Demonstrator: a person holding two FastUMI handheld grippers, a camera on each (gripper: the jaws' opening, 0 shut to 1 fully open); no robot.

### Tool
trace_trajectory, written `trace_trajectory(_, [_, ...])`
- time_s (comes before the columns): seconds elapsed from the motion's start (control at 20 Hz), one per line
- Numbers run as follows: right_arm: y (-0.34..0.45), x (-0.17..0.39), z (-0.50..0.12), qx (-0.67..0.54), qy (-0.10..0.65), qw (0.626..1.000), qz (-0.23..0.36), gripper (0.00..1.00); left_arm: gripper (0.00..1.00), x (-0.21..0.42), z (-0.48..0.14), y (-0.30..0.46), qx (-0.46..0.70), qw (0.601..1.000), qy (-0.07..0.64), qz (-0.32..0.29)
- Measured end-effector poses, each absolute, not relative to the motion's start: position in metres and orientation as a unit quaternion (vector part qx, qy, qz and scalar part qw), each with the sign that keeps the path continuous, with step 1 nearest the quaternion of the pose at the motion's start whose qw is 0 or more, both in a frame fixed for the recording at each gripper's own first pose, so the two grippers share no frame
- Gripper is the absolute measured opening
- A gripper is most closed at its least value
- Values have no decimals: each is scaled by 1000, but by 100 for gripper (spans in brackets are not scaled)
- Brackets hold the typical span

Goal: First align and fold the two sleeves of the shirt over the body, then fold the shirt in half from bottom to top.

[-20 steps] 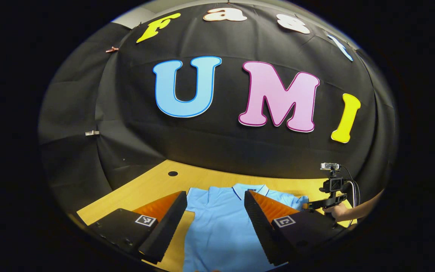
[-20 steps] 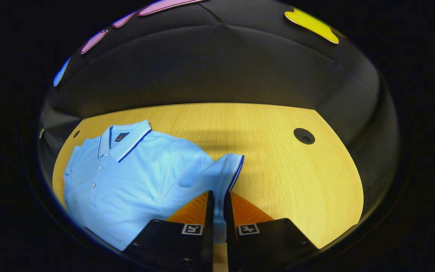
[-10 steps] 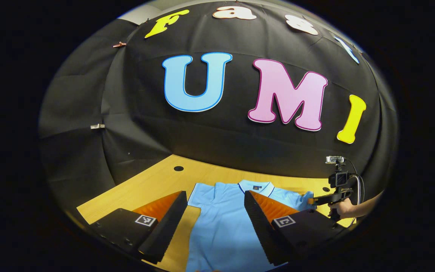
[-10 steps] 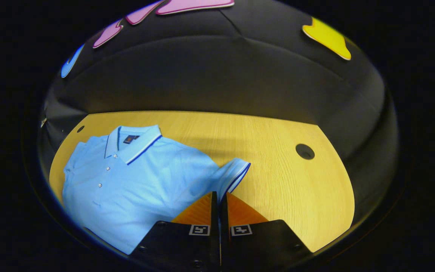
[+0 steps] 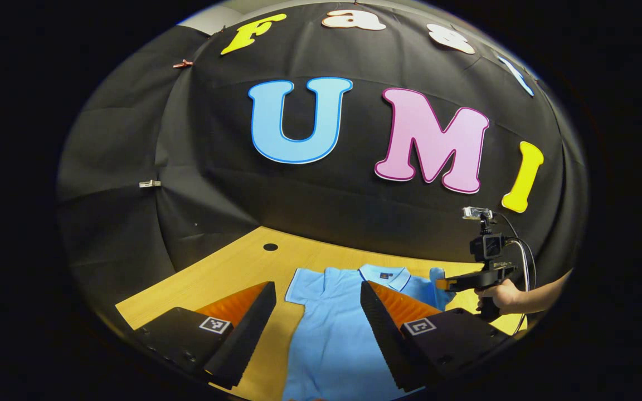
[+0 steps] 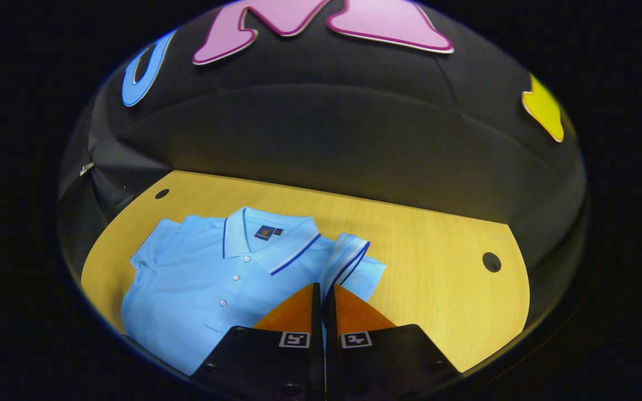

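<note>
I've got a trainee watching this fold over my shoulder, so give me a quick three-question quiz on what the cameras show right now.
1. True or false: the right claw is shut on the striped cuff of a sleeve of the shirt.
2. The left claw is: A) open above the shirt, B) shut on the collar, C) resting on the table.
3. Fill in: the held sleeve is lifted off the ____.

Key: 1 true; 2 A; 3 table.
</note>
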State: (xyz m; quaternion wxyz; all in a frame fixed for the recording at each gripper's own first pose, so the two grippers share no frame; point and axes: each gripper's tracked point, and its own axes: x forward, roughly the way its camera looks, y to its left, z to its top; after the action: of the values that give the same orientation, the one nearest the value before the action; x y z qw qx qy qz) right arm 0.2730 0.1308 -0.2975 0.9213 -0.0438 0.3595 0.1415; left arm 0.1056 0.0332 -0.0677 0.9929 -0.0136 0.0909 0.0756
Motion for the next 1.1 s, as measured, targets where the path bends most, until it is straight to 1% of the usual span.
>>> trace_trajectory(0.1, [154, 262, -304, -48, 374, 913, 158, 6, 97, 102, -69, 40, -16, 992, 92, 81])
trace_trajectory(0.15, [166, 256, -308, -46, 381, 907, 171, 11, 97, 100, -70, 45, -16, 992, 93, 84])
trace_trajectory(0.2, [180, 250, -312, -42, 389, 902, 183, 10, 97, 101, -73, 47, -18, 992, 95, 85])
trace_trajectory(0.25, [193, 243, -315, -36, 396, 896, 197, 14, 97, 101, -74, 50, -21, 991, 97, 85])
trace_trajectory(0.3, [208, 236, -317, -29, 401, 891, 212, 15, 97, 102, -76, 54, -25, 991, 99, 84])
trace_trajectory(0.35, [218, 230, -317, -23, 404, 886, 225, 25, 97, 105, -77, 57, -28, 991, 100, 83])
trace_trajectory(0.4, [226, 225, -315, -18, 403, 884, 236, 31, 97, 112, -80, 58, -32, 991, 104, 80])
trace_trajectory(0.55, [225, 220, -309, -21, 392, 888, 241, 100, 97, 141, -89, 64, -38, 991, 114, 65])
trace_trajectory(0.75, [186, 216, -282, 2, 380, 902, 205, 99, 97, 199, -117, 85, -43, 988, 139, 61])
trace_trajectory(0.9, [150, 214, -272, 2, 375, 908, 186, 100, 97, 247, -150, 100, -47, 983, 166, 64])
trace_trajectory(1.1, [109, 209, -263, 24, 373, 914, 159, 100, 96, 304, -196, 123, -16, 977, 198, 71])
